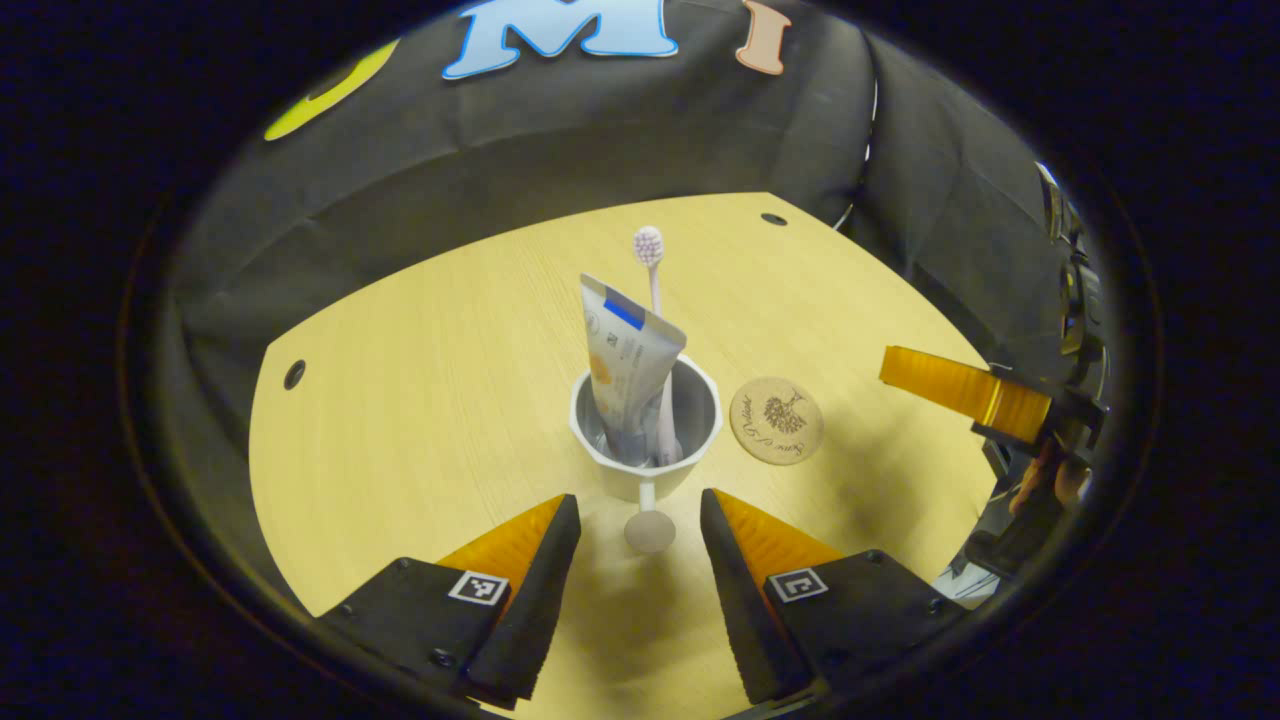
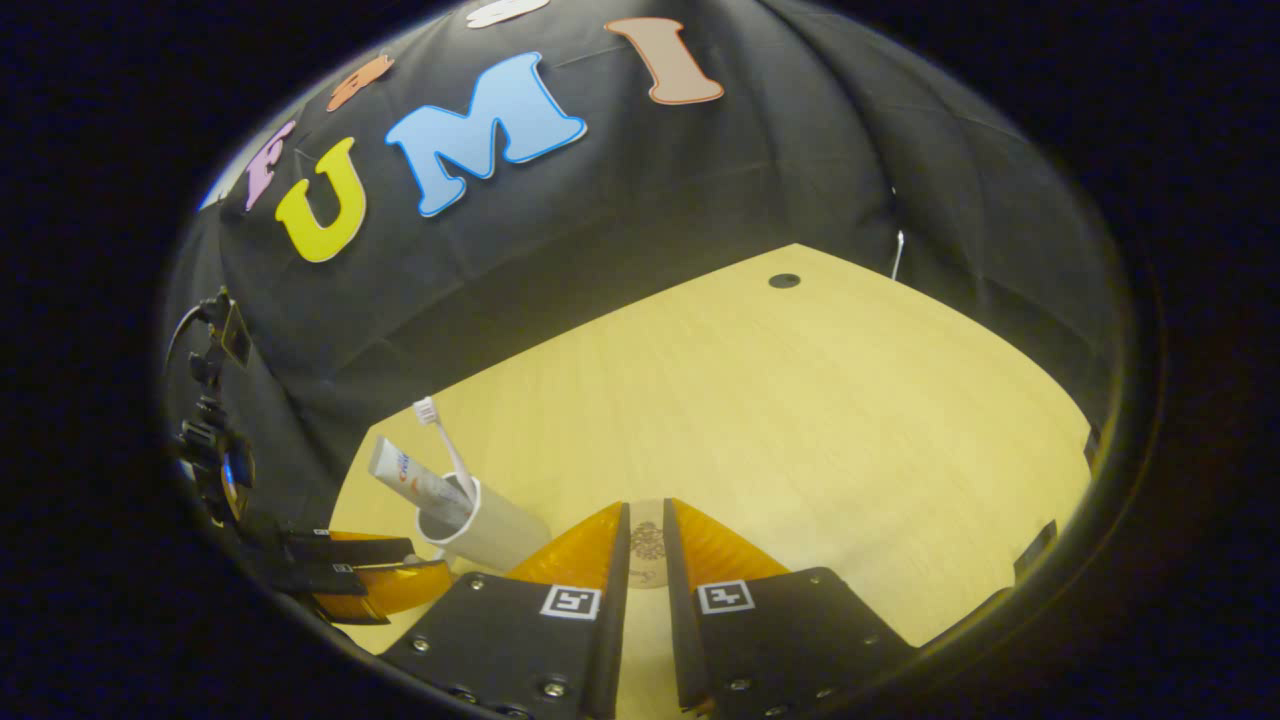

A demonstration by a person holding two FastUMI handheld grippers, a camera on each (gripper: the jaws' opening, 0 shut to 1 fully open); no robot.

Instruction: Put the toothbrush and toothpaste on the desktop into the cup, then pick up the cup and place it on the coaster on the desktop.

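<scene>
Where the pale wooden counter (image 1: 420, 400) spreads across the booth, it carries everything else in sight, with a small dark round hole (image 1: 294, 374) near its left edge and another (image 1: 773, 218) at its far corner in the left gripper view. Next in size is the left gripper (image 1: 640, 510), whose fingers stand apart on either side of the cup's handle without touching it. From the right edge of that same view the right gripper (image 1: 965, 390) reaches in above the counter, well apart from the cup. In the right gripper view its own fingers (image 2: 610, 560) are drawn nearly together, a narrow gap left between them and nothing held.

White and upright, the cup (image 1: 645, 430) stands on the counter just ahead of the left fingers, its handle (image 1: 649, 520) pointing back toward the camera. Just beside the cup, on its right in the left gripper view, the round coaster (image 1: 777, 420) lies flat and bare, apart from the cup. Inside the cup the toothpaste (image 1: 628, 375) tube stands tilted, crimped end up. Behind it the toothbrush (image 1: 650, 262) also stands in the cup, bristle head uppermost.
</scene>
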